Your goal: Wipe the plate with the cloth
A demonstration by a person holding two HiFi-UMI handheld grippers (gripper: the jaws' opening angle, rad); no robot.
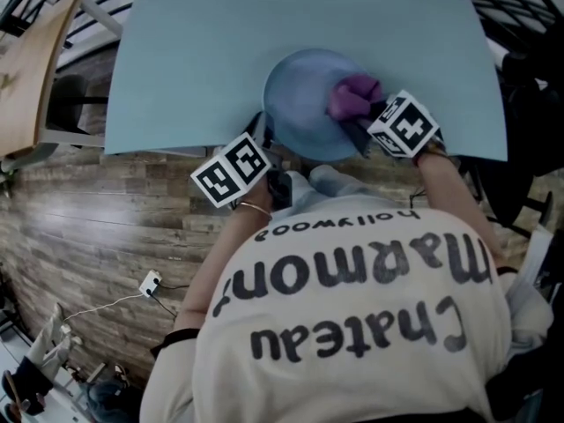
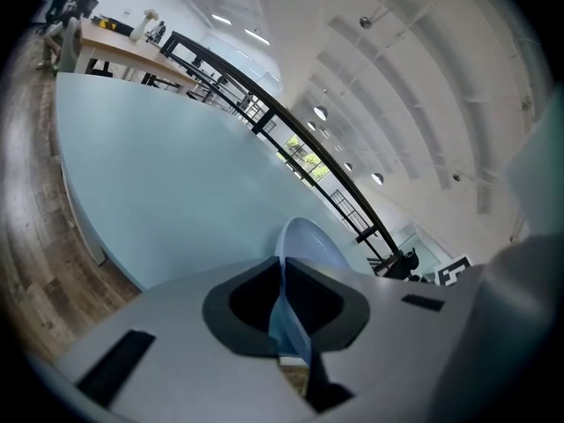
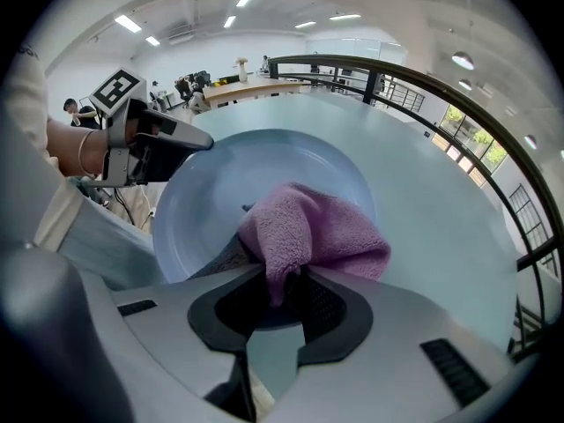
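A pale blue plate sits at the near edge of the light blue table, overhanging it a little. My left gripper is shut on the plate's near left rim; in the left gripper view the plate runs edge-on between the dark pads. A purple cloth lies bunched on the plate's right side, and my right gripper is shut on it. In the right gripper view the cloth rests on the plate, its tail pinched between the jaws, and the left gripper shows clamped at the rim.
The table's near edge runs just in front of my body, with wood floor below. A wooden desk stands at the left. A power strip and cable lie on the floor. A black railing runs beyond the table.
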